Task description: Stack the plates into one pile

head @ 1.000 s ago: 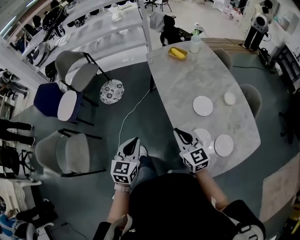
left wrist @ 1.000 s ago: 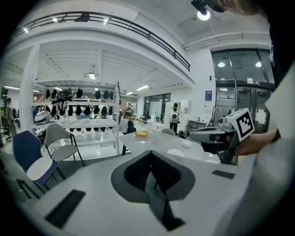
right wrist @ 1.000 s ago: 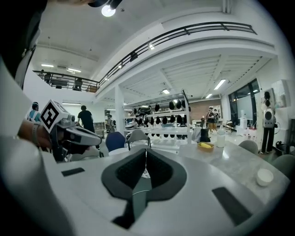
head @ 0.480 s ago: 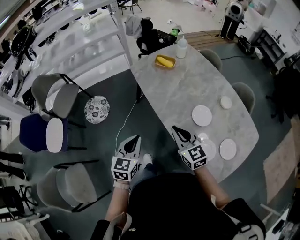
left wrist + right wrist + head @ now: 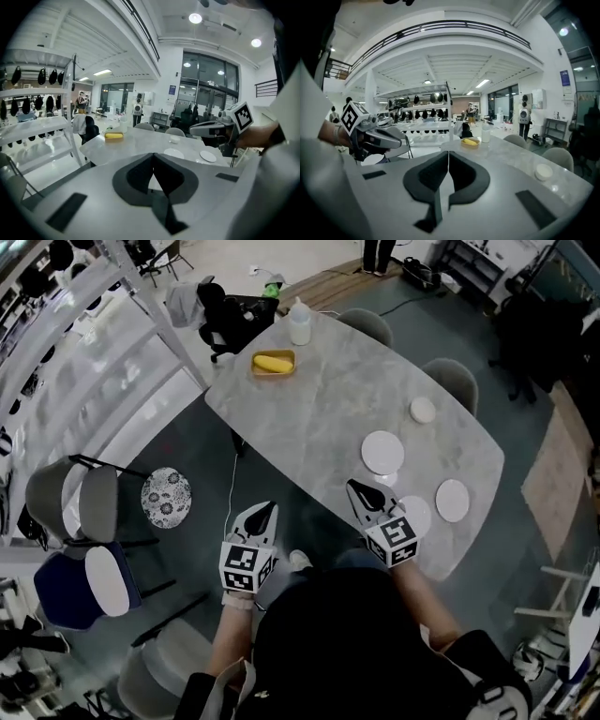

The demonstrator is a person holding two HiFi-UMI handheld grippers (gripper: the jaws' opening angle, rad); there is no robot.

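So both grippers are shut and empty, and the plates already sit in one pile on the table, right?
Not in one pile: the head view shows the plates lying separately on the table. The left gripper and right gripper are shut and empty, as you said.

Three white plates (image 5: 382, 453) and a smaller dish (image 5: 423, 410) lie separately on the grey table (image 5: 319, 399).

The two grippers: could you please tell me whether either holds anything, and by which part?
Nothing is held: the left gripper and the right gripper both have their jaws shut on nothing.
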